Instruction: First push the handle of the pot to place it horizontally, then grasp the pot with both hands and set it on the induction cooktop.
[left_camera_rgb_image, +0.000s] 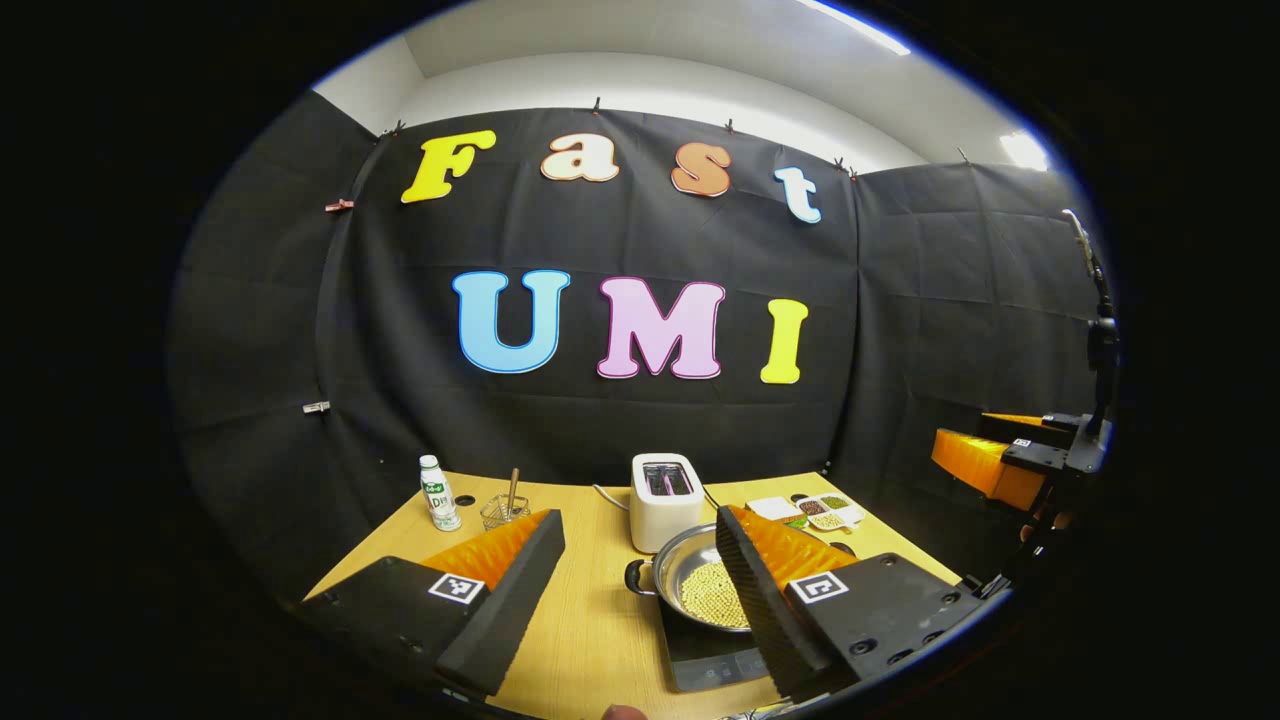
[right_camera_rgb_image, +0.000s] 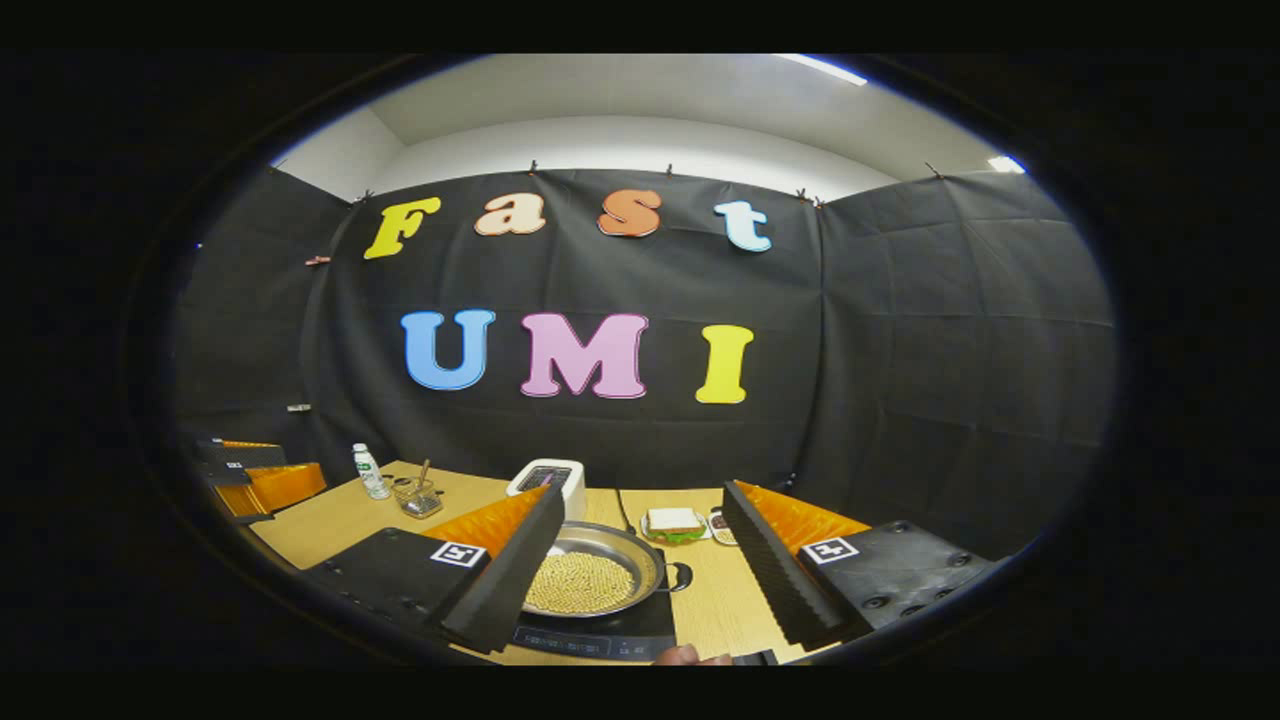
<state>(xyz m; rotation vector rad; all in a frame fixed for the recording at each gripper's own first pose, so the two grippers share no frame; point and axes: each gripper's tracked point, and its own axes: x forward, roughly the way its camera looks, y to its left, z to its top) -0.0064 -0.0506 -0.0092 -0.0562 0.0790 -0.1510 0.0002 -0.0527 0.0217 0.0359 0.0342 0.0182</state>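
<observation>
Wooden counter (left_camera_rgb_image: 590, 610), lower centre: pot (left_camera_rgb_image: 700, 585) sits on the cooktop (left_camera_rgb_image: 705, 655), handles sideways. Your left gripper (left_camera_rgb_image: 630, 590) and right gripper (right_camera_rgb_image: 640, 580) have fingers wide, empty, held clear above. Placement looks done.

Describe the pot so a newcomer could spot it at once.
Start at the white toaster at the back of the wooden table. Just in front sits the black induction cooktop, and the pot rests on it: shiny metal, filled with small yellowish beans.
</observation>
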